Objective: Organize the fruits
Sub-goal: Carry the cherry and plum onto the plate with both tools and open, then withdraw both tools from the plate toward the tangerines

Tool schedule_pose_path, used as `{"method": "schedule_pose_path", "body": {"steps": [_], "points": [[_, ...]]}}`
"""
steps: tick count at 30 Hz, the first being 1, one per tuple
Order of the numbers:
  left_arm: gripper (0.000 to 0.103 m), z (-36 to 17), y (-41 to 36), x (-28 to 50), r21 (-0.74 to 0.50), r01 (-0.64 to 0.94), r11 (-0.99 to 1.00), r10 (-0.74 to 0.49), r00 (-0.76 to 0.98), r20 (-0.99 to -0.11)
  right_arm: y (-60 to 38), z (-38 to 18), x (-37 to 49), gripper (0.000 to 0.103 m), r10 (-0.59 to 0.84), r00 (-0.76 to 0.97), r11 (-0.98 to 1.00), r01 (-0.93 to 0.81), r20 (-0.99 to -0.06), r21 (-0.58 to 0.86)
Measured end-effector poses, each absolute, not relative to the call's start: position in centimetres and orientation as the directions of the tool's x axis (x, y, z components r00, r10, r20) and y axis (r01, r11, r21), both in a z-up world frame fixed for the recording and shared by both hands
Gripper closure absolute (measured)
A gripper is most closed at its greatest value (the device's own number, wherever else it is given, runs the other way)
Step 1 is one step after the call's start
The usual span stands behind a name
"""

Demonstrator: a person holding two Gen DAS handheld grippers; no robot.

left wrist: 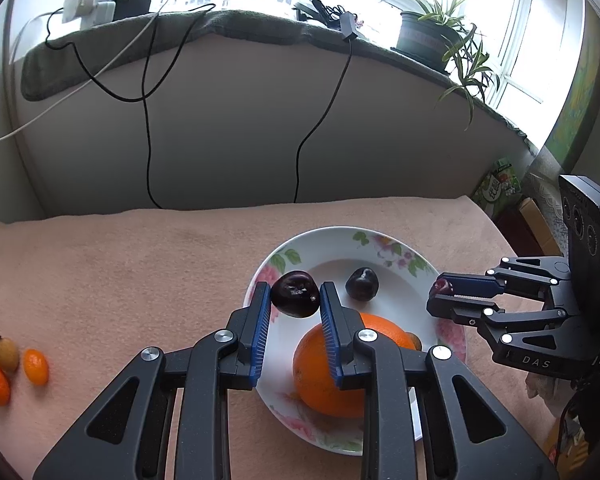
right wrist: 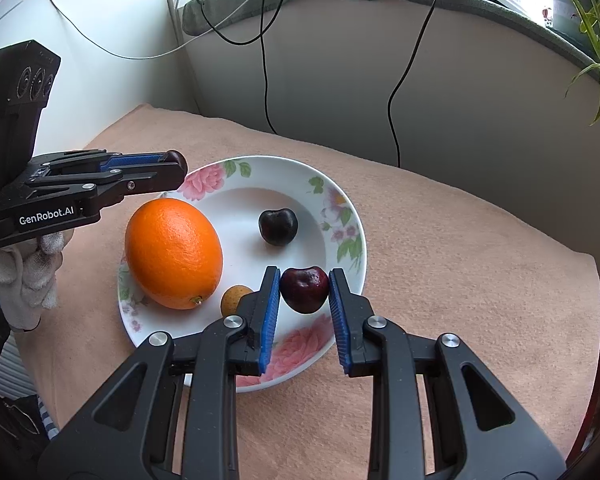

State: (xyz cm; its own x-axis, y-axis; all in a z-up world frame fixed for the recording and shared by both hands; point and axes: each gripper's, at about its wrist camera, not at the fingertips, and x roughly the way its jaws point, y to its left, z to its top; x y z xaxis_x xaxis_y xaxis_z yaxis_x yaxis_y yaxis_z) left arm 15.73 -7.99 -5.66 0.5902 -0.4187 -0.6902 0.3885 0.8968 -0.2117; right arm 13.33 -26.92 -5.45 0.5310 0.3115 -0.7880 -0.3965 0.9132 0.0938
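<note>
The left gripper (left wrist: pixel 295 294) is clamped on a dark cherry (left wrist: pixel 295 294) above the rim of the flowered plate (right wrist: pixel 236 170). The right gripper (right wrist: pixel 305 290) pinches a second cherry (right wrist: pixel 304 289) over the opposite rim. On the plate lie an orange (right wrist: pixel 173 253), a third cherry (right wrist: pixel 278 226) and a small loquat (right wrist: pixel 233 298). Two kumquats (left wrist: pixel 35 366) lie on the pink cloth (left wrist: pixel 120 264).

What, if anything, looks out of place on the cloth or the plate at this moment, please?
Three small fruits, two orange and one yellowish, lie loose on the pink cloth far left of the floral plate, while the orange and a cherry already sit on it. Nothing looks spilled or damaged.
</note>
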Motion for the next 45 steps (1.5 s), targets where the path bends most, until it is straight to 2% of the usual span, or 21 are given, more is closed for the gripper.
{"method": "schedule_pose_path", "body": {"steps": [8, 10, 13, 14, 16, 17, 19, 22, 27, 35, 37, 45], "points": [[0.079, -5.6, -8.1, 15.6, -0.212, 0.388, 0.897, -0.419, 0.593, -0.688, -26.8, -5.6, 13.5, 0.076, 0.321, 0.528, 0.912, -0.395, -0.786, 0.107], [0.079, -5.6, -8.1, 15.6, -0.214, 0.389, 0.896, -0.421, 0.593, -0.687, -26.8, -5.5, 13.5, 0.062, 0.325, 0.532, 0.911, -0.397, -0.782, 0.109], [0.079, -5.5, -8.1, 15.5, -0.215, 0.387, 0.897, -0.421, 0.594, -0.686, -26.8, -5.3, 13.4, 0.057, 0.333, 0.537, 0.91, -0.4, -0.775, 0.113], [0.076, -5.5, -8.2, 15.5, -0.217, 0.387, 0.896, -0.422, 0.594, -0.685, -26.8, -5.2, 13.4, 0.057, 0.332, 0.54, 0.91, -0.4, -0.774, 0.111], [0.062, -5.4, -8.2, 15.5, -0.222, 0.389, 0.894, -0.428, 0.595, -0.68, -26.8, -5.2, 13.4, 0.055, 0.333, 0.541, 0.91, -0.4, -0.772, 0.112], [0.06, -5.3, -8.1, 15.5, -0.225, 0.39, 0.893, -0.431, 0.596, -0.677, -26.8, -5.2, 13.4, 0.054, 0.332, 0.542, 0.91, -0.399, -0.772, 0.112], [0.052, -5.1, -8.1, 15.4, -0.23, 0.394, 0.89, -0.439, 0.599, -0.67, -26.8, -5.1, 13.3, 0.041, 0.328, 0.549, 0.912, -0.397, -0.769, 0.105], [0.036, -4.6, -8.2, 15.1, -0.223, 0.392, 0.893, -0.433, 0.613, -0.661, -26.8, -5.0, 13.1, 0.035, 0.326, 0.557, 0.913, -0.395, -0.764, 0.103], [0.024, -4.3, -8.2, 14.9, -0.196, 0.379, 0.905, -0.407, 0.628, -0.663, -27.1, -4.6, 12.9, 0.022, 0.321, 0.577, 0.919, -0.381, -0.751, 0.099], [0.023, -3.9, -8.4, 14.2, -0.155, 0.366, 0.918, -0.371, 0.651, -0.663, -26.9, -4.1, 12.8, 0.017, 0.288, 0.606, 0.933, -0.353, -0.741, 0.073], [0.023, -3.7, -8.3, 14.0, -0.148, 0.362, 0.92, -0.365, 0.658, -0.659, -26.9, -4.0, 12.6, 0.012, 0.284, 0.615, 0.935, -0.346, -0.735, 0.072], [0.023, -2.5, -7.6, 12.4, -0.144, 0.352, 0.925, -0.358, 0.678, -0.643, -26.7, -3.2, 11.3, 0.012, 0.229, 0.648, 0.955, -0.295, -0.727, 0.038]]}}
